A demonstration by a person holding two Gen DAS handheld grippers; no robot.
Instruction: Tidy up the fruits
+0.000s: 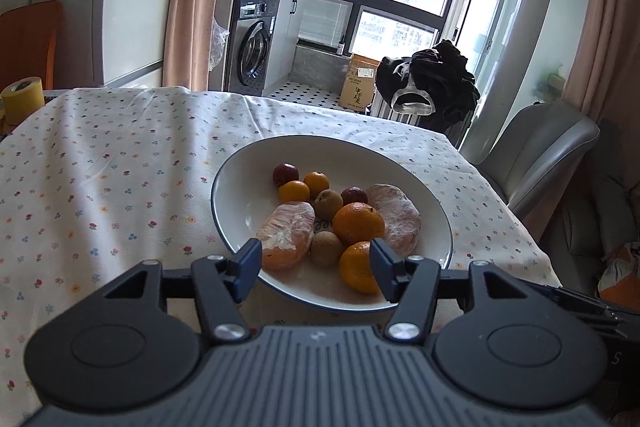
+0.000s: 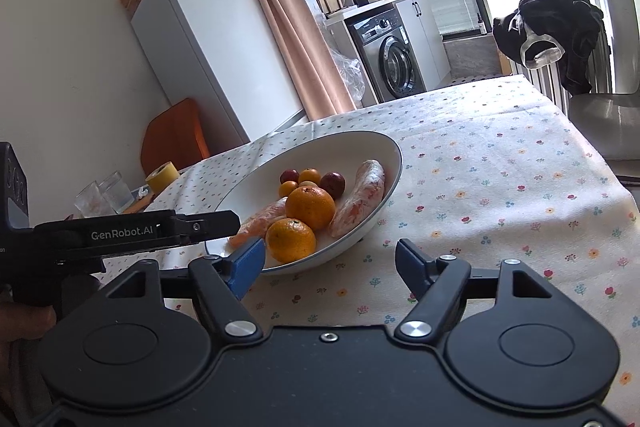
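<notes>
A white bowl (image 1: 240, 195) with a dark rim stands on the flowered tablecloth and holds fruit: two large oranges (image 1: 359, 223), two small oranges (image 1: 294, 191), two kiwis (image 1: 328, 203), two dark red plums (image 1: 285, 174) and two plastic-wrapped peeled citrus pieces (image 1: 286, 235). My left gripper (image 1: 316, 263) is open just above the bowl's near rim, nothing between its fingers. In the right wrist view the bowl (image 2: 360, 147) sits ahead and left. My right gripper (image 2: 330, 263) is open over the cloth beside the bowl, empty. The left gripper's body (image 2: 132, 233) reaches in from the left.
The tablecloth (image 1: 120, 187) covers the whole table. A yellow tape roll (image 1: 22, 99) sits at the far left corner, with glasses (image 2: 104, 199) nearby. A grey chair (image 1: 540, 155) stands on the right and an orange chair (image 2: 172, 139) on the far side.
</notes>
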